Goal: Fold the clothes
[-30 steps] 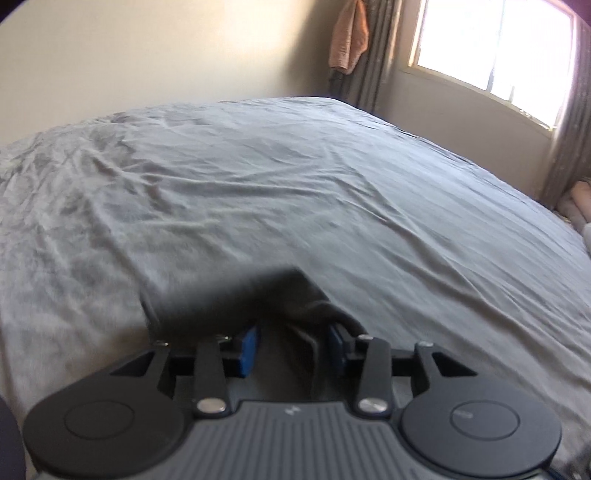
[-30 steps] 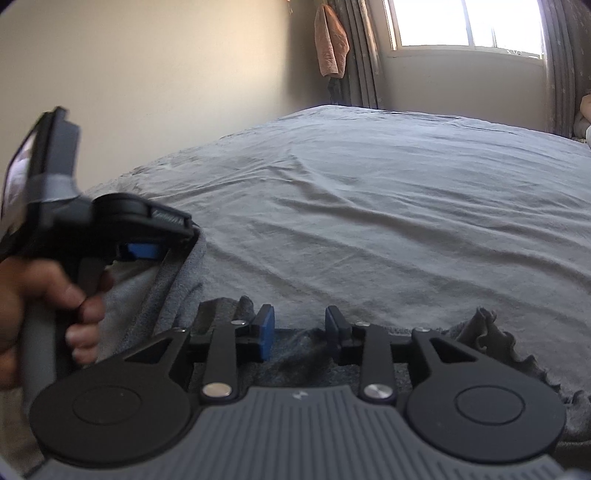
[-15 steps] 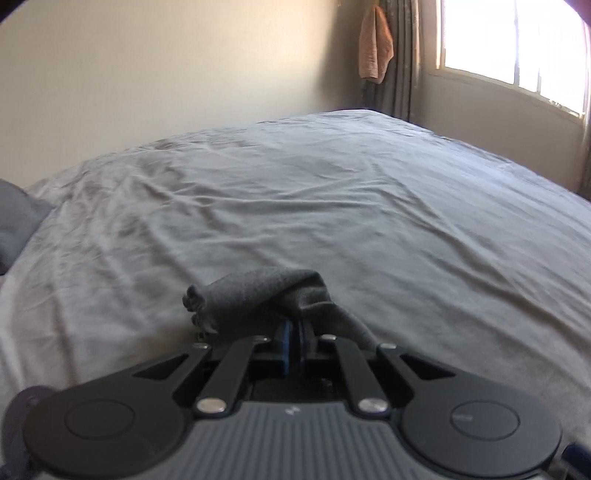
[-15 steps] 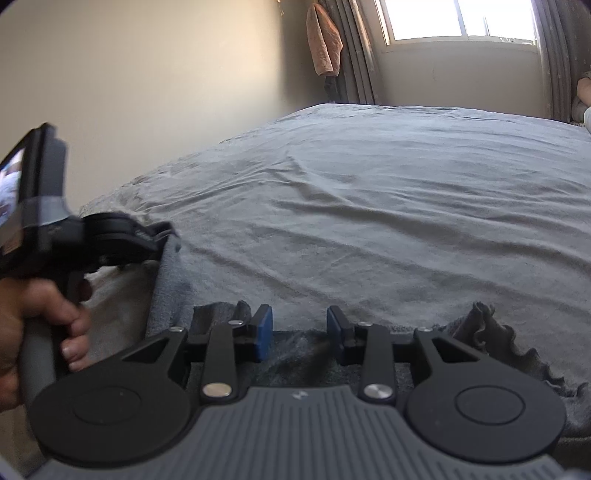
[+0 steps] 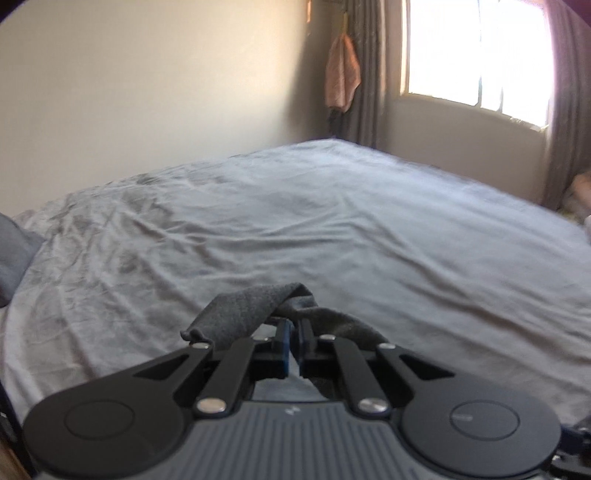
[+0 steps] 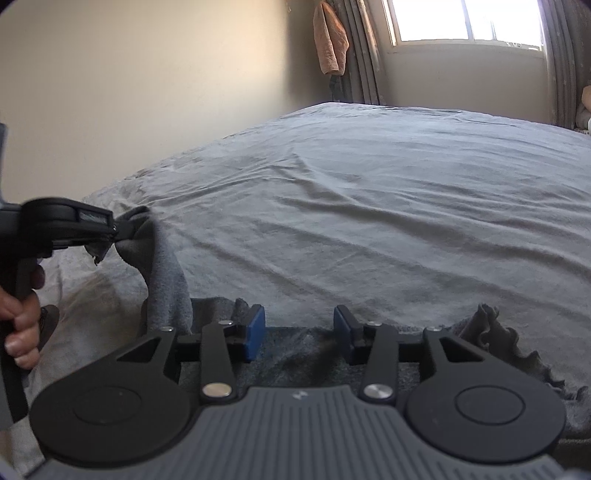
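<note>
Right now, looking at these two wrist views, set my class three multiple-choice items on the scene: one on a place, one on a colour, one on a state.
1. Where does the orange towel hang?
A. beside the curtain, left of the window
B. over the bed's near edge
C. from the right hand-held gripper

2. What colour is the garment held above the bed?
A. white
B. dark grey
C. red

3. What state is the left hand-held gripper in?
A. wide open and holding nothing
B. lying on the floor
C. shut on the garment

Answers: 1 A, the towel hangs in the far corner against the curtain; 2 B, the cloth is charcoal against the lighter sheet; 3 C, its blue pads nearly meet with cloth bunched over them, while the right hand-held gripper stands open.
</note>
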`<state>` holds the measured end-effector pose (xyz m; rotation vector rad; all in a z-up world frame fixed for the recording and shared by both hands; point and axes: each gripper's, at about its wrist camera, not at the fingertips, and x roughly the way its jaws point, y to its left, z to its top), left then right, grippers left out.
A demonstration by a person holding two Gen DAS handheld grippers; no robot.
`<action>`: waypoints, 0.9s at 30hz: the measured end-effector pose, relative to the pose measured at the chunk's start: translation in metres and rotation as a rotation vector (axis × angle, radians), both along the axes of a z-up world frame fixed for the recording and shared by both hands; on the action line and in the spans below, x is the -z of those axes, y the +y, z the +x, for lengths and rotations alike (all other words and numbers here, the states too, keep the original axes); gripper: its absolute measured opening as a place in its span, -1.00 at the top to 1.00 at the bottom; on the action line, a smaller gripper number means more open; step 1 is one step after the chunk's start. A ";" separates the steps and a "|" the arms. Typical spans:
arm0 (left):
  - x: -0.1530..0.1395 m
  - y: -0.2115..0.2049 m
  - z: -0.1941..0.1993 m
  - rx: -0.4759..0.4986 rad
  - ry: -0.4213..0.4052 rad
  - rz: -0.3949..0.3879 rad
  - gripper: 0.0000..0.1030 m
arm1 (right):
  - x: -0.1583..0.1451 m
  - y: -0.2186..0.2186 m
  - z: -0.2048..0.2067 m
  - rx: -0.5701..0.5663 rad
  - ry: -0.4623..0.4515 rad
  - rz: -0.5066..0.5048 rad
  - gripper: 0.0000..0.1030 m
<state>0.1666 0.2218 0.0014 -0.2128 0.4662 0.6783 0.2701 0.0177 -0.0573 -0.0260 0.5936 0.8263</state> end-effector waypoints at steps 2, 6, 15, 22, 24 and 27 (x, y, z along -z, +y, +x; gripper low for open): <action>-0.004 -0.006 -0.004 0.028 -0.010 0.017 0.92 | -0.001 0.001 -0.001 0.001 -0.005 -0.003 0.10; -0.012 -0.017 -0.004 0.049 0.014 0.080 0.92 | -0.002 0.003 -0.002 0.000 -0.012 -0.010 0.09; -0.022 -0.011 0.005 -0.067 0.134 0.185 0.92 | -0.002 0.004 -0.002 -0.002 -0.012 -0.013 0.06; -0.013 -0.005 0.003 -0.137 0.225 0.172 0.91 | -0.003 0.004 -0.003 -0.004 -0.014 -0.016 0.03; -0.010 -0.005 0.002 -0.151 0.253 0.173 0.91 | -0.003 0.004 -0.003 -0.005 -0.014 -0.017 0.03; -0.009 -0.006 0.000 -0.155 0.270 0.167 0.88 | -0.004 0.004 -0.004 -0.009 -0.016 -0.014 0.01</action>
